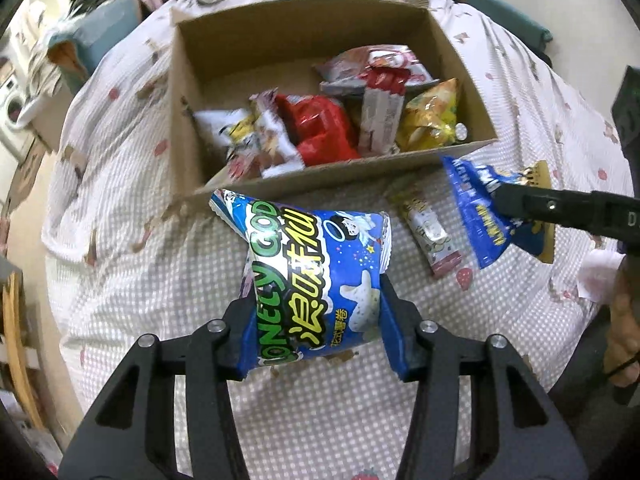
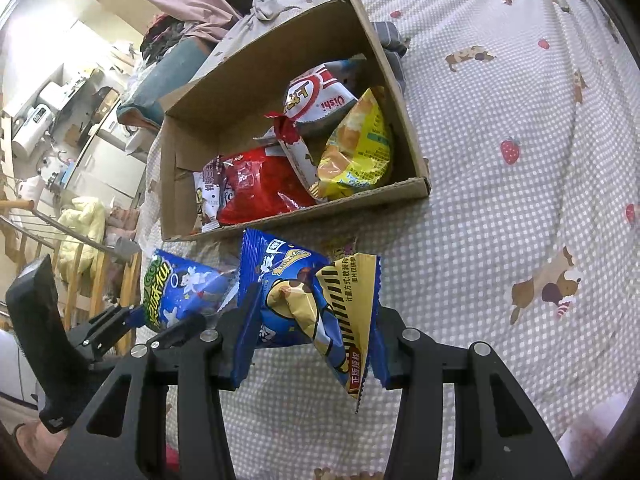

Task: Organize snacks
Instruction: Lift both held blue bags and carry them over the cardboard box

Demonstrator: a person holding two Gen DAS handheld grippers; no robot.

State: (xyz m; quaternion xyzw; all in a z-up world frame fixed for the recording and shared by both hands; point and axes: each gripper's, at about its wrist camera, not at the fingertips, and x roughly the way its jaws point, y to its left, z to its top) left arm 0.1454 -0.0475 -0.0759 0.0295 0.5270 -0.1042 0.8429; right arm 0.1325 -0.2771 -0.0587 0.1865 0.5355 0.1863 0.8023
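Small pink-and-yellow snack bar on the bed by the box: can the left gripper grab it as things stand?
Probably not yet. The left gripper is shut on the Lonely God bag. The snack bar lies uncovered on the bedspread, so only the load blocks it.

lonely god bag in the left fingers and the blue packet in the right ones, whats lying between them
A small snack bar lies on the checked bedspread between the Lonely God bag and the blue packet, seen in the left wrist view.
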